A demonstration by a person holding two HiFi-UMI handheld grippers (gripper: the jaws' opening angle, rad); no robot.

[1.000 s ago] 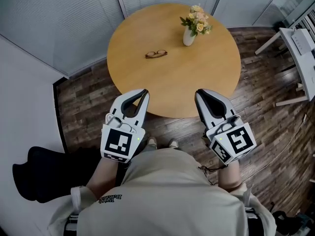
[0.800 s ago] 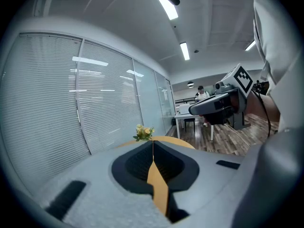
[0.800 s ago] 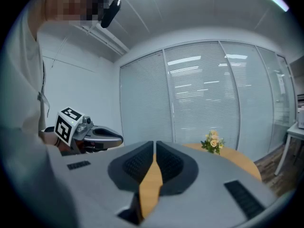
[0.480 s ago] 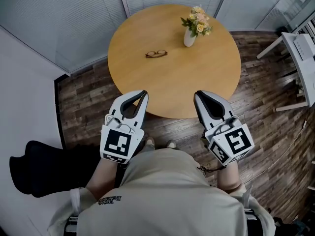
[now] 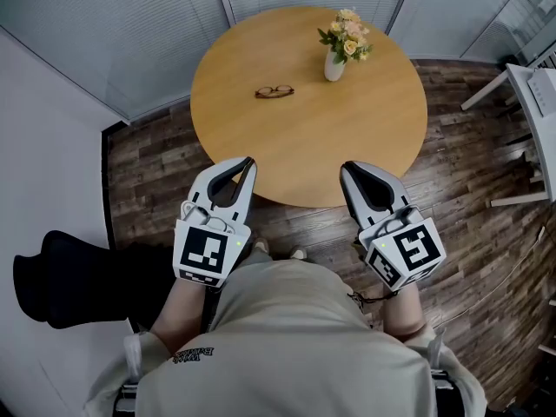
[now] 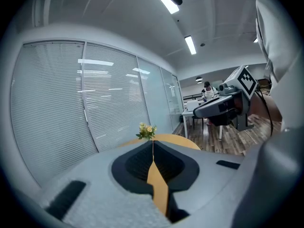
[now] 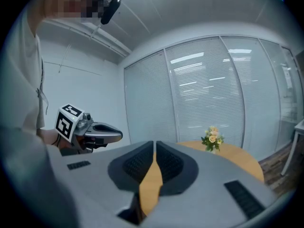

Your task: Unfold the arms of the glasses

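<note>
Glasses point(image 5: 274, 91) lie flat on the far half of the round wooden counter point(image 5: 313, 146), left of the flower vase point(image 5: 334, 62) and well apart from both my tools. They look dark and thin-framed; they are too small here to tell how the arms sit. I judge them light, springy at the hinges and easily scratched or skidded, so I would pin the front by its rim and tease each arm out near its tip. My left tool point(image 5: 247, 162) and right tool point(image 5: 347, 167) hover at the near edge, both closed on nothing.
</note>
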